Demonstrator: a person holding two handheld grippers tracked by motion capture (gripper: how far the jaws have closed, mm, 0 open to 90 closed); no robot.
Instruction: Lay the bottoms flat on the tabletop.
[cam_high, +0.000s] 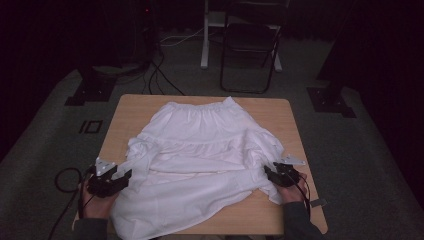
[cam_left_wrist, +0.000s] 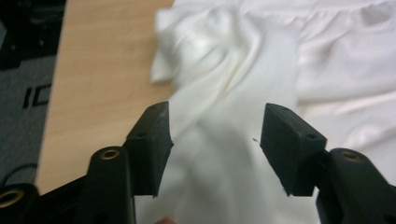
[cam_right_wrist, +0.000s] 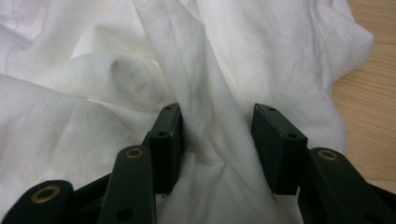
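Observation:
A white tiered skirt (cam_high: 197, 150) lies spread on the wooden table (cam_high: 125, 107), its elastic waistband toward the far edge and its hem bunched toward the person. My left gripper (cam_high: 124, 173) is at the skirt's left side, open, with a band of white cloth (cam_left_wrist: 224, 140) running between its jaws. My right gripper (cam_high: 269, 171) is at the skirt's right side, also open, its jaws straddling a raised fold of the cloth (cam_right_wrist: 217, 135). Both fingers (cam_right_wrist: 170, 140) press into the fabric around that fold.
Bare table wood (cam_left_wrist: 93, 84) shows left of the skirt and more (cam_right_wrist: 369, 107) to its right. A folding chair (cam_high: 250, 45) and stand legs (cam_high: 205, 35) sit on the grey floor beyond the table. Cables (cam_high: 65, 180) trail near the left hand.

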